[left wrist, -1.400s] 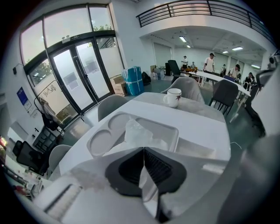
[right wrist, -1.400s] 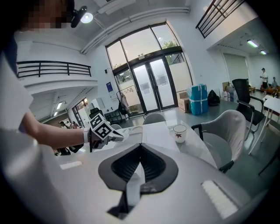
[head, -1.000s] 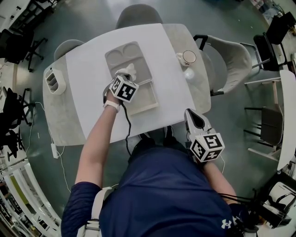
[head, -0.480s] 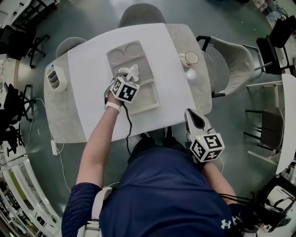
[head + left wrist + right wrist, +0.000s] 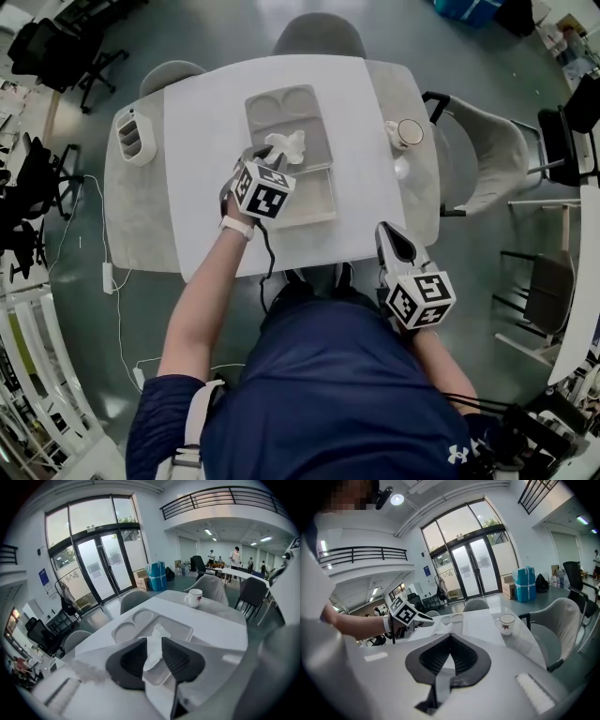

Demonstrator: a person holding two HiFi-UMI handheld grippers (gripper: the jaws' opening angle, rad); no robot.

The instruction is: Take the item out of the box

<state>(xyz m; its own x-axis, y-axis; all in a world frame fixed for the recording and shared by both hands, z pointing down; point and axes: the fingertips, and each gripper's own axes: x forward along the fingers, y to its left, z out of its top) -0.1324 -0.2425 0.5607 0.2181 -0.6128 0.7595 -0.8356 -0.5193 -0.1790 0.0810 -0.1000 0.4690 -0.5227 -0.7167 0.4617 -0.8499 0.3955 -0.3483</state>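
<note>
- left gripper (image 5: 153, 645) hangs tilted down over the open box (image 5: 281, 105); its jaws have just been opening and now stand apart; pads not pressing on anything
- item, a crumpled white tissue (image 5: 158, 636), shows in the gap between those jaws but lies loose in the large compartment of the box's divided half; not yet on bare table, so I judge the task unfinished
- right gripper (image 5: 450, 637): jaws together, nothing between them; held low beside the near table edge, well apart from the box
- risk: tissue is light and ragged; a fold could snag on a ribbed pad and come up with the gripper, then drop anywhere
- risk: a fresh pinch may catch only a corner; the paper would tear or slip free
- risk: the box looks thin and light; a jaw tip reaching low could hook the compartment rim and drag or tip it
- risk: cable (image 5: 268, 255) from the left gripper trails off the near table edge; it could tug the box's plain half
- surroundings: mug (image 5: 409, 132) near the right edge, well apart from the box; small organiser (image 5: 134, 137) at the left corner; chairs round the table (image 5: 141, 225); nothing blocks the way to the tissue
</note>
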